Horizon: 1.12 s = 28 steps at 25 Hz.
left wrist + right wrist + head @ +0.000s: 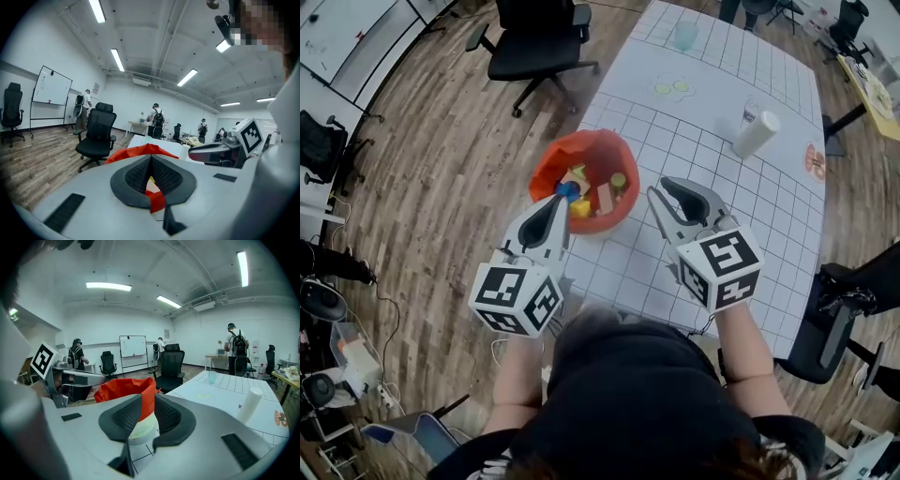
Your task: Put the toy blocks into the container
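An orange-red soft container stands near the left edge of the gridded table, with several toy blocks inside, among them pink, yellow and blue ones. My left gripper reaches over the container's near rim, its jaws together and nothing visible between them. In the left gripper view, the left gripper leaves only a slit, through which the container and block colours show. My right gripper hovers just right of the container, jaws apart and empty. In the right gripper view, the right gripper frames the container.
A white cylinder stands on the white gridded table at the right, a clear cup at the far end, two yellow-green discs between. A black office chair stands on the wood floor beyond the table's left edge.
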Motion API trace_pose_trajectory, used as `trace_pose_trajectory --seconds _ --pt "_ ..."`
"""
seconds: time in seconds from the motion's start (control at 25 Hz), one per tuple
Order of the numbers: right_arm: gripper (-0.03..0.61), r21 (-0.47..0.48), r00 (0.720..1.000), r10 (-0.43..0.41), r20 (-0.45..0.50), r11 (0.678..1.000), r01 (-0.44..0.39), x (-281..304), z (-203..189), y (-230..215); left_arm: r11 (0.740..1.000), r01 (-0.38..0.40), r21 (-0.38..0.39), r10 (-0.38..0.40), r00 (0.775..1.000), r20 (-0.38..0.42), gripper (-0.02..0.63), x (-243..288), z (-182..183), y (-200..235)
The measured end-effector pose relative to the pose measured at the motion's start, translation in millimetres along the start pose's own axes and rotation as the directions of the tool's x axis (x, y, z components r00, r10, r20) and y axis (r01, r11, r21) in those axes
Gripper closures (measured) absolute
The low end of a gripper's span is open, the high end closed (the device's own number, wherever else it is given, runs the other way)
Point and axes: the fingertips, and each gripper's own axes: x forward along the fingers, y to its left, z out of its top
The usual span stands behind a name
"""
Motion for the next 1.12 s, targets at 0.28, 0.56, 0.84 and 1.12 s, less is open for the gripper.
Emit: trace_pose_trajectory --seconds 0.28,0.56,0.84,1.12 --pt "0.523 0.036 0.998 -0.062 -0.011 0.997 0.062 -13 -15 -12 1.0 -0.01 0.014 0.01 1.0 -0.005 0.588 -4 -4 -2" --pt "0.557 0.061 0.995 -0.093 -0.033 0.994 0.095 -17 -26 -16 1.0 -0.029 0.01 0.029 1.0 -0.007 0.588 -10 -8 0" --pt "0.563 0.087 0.995 -0.089 -0.042 0.992 0.092 -19 -37 -15 0.999 -0.034 -0.001 0.034 0.999 -0.011 0.588 -14 -13 -3" --pt "0.563 0.056 0.994 -0.105 -0.043 0.993 0.107 -22 -40 -17 0.999 -0.043 -0.009 0.043 0.999 -0.012 0.588 -17 -16 -3"
